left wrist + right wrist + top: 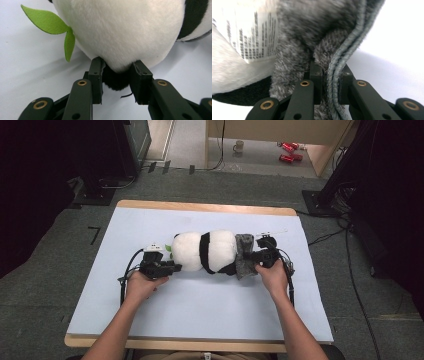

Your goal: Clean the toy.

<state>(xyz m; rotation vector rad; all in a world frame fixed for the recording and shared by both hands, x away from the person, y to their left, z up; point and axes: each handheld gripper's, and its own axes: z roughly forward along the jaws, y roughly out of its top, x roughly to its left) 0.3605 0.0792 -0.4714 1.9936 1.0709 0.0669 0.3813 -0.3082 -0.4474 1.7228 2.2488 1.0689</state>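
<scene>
— On the pale blue table (150,330), where is the plush panda (192,251) kept?
— Laid mid-table, pinned by the left gripper (116,81) so the grey sock (312,30), clamped at its hem by the right gripper (331,83), can be drawn on, it is judged.
</scene>
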